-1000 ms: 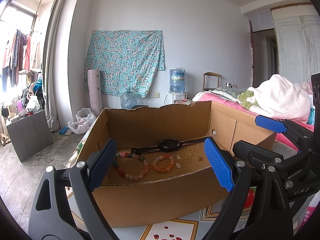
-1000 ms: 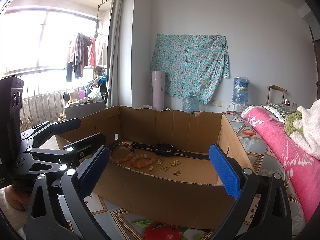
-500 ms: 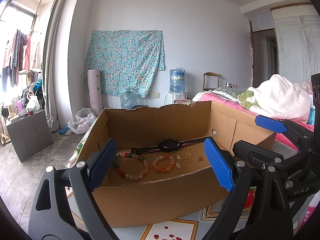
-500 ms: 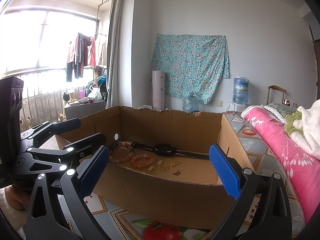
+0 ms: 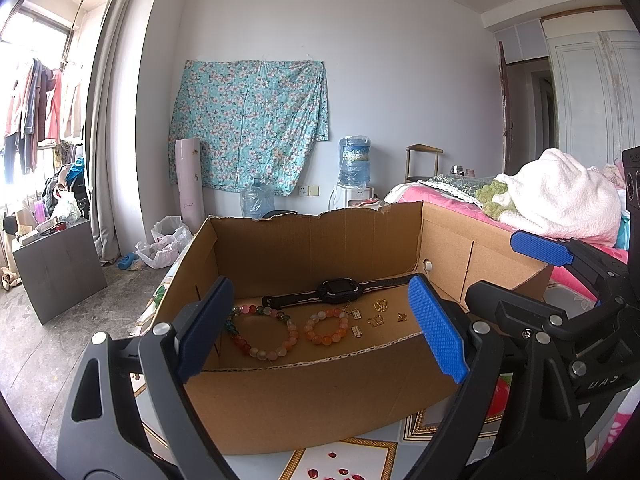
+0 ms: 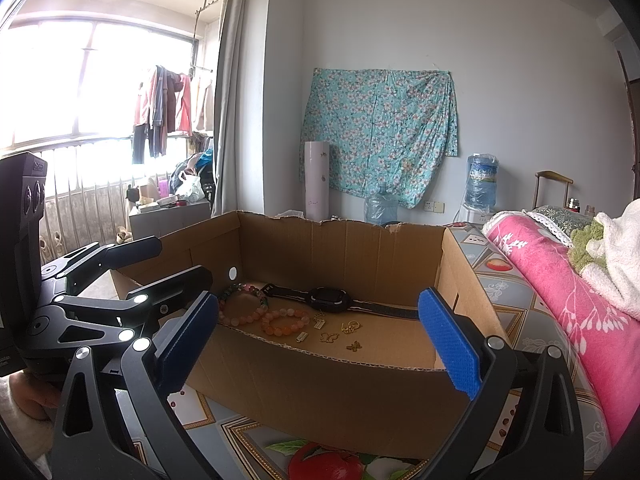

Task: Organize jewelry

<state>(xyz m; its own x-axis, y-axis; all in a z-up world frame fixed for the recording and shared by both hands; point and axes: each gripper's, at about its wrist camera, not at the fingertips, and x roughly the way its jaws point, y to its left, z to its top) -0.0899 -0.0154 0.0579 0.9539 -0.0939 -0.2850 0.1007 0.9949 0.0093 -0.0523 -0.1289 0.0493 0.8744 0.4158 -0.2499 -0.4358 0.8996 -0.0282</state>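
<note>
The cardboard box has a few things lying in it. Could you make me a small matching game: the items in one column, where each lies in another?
Items:
1. black watch
2. multicoloured bead bracelet
3. orange bead bracelet
4. gold charms

Places in the cardboard box, left wrist view:
A. farthest left
B. right of both bracelets
C. stretched along the back
D. between the other bracelet and the charms

Pairs: 1-C, 2-A, 3-D, 4-B

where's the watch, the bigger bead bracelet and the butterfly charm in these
watch [image 5: 339, 291], left wrist view, on its dark face
bigger bead bracelet [image 5: 262, 354], left wrist view, on the near beads
butterfly charm [image 6: 329, 337], right wrist view, on its gold wings
</note>
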